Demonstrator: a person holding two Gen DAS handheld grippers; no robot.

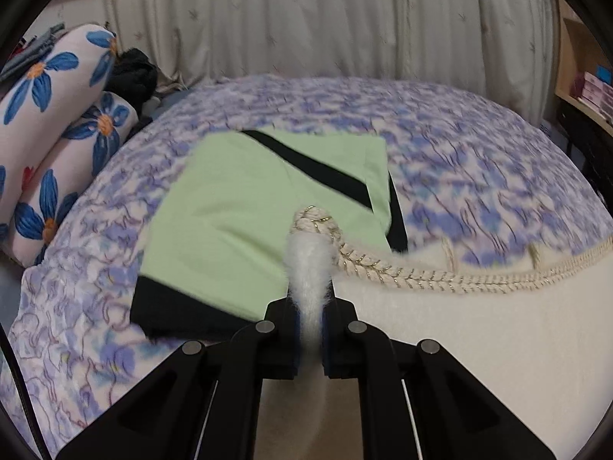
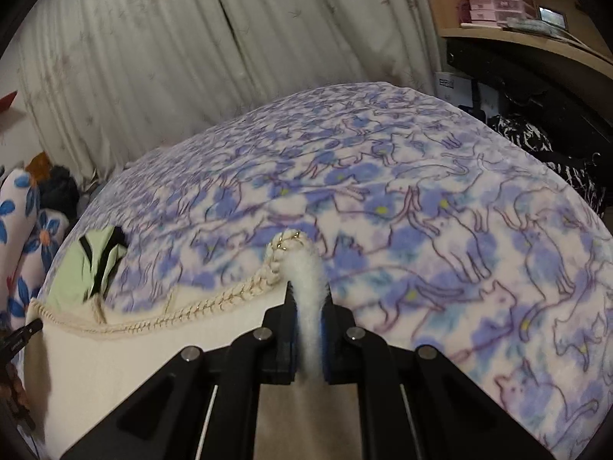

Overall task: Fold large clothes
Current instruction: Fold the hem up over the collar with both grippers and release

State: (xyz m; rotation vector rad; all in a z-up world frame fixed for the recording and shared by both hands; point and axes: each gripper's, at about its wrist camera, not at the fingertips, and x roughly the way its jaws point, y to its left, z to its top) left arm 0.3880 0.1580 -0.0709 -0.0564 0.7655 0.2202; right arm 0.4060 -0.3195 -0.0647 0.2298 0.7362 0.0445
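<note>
Cream fleece garment with braided trim is lying spread over the bed, each tool pinching a corner: left tool and right tool both clamping fluffy fabric, beside a folded green garment.

Cream garment with gold-flecked braid, green-and-black folded clothing, purple floral cat-print blanket

A bed with a blue-and-white cat-print blanket fills the room's middle. Pale, pleated curtains hang behind it. Flowered pillows lie stacked at its left end. At right, a wooden shelf carries pink boxes. The light is dim.
</note>
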